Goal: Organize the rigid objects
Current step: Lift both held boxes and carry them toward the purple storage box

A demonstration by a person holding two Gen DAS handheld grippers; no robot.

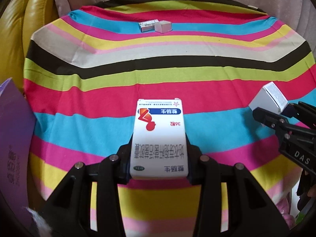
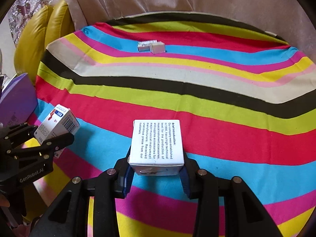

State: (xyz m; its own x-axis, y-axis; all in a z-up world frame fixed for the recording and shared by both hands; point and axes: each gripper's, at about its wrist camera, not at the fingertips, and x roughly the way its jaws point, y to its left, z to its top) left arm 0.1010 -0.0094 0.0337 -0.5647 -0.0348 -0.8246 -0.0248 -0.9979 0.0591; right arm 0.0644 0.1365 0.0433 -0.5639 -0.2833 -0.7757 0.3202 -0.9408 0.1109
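Two boxes were in hand at this moment, one per tool. We clamped the left gripper (image 1: 159, 154) on the long sides of a white medicine carton (image 1: 159, 138), whose long axis ran forward along the fingers, its far end projecting well past the tips. We closed the right gripper (image 2: 156, 167) on a squarer white box (image 2: 157, 142) printed with English text, held by its near end with the printed face up. Both loads hung above the striped cloth (image 1: 177, 75), neither touching it. As landmark we took the pair of small boxes (image 1: 155, 26) lying on the cloth at its far side, touching each other, one flat and one cube-like. From both grippers this pair lay straight ahead and well apart, across several stripes, and slightly left of centre in the right wrist view. We judged the two hands about equally distant from it, the left gripper standing to the left of the right one. If the held boxes were to join that pair, the coming move would be a forward carry, with the carton's long axis already pointing toward the landmark. A purple box (image 1: 13, 130) stood beyond the cloth's left edge.
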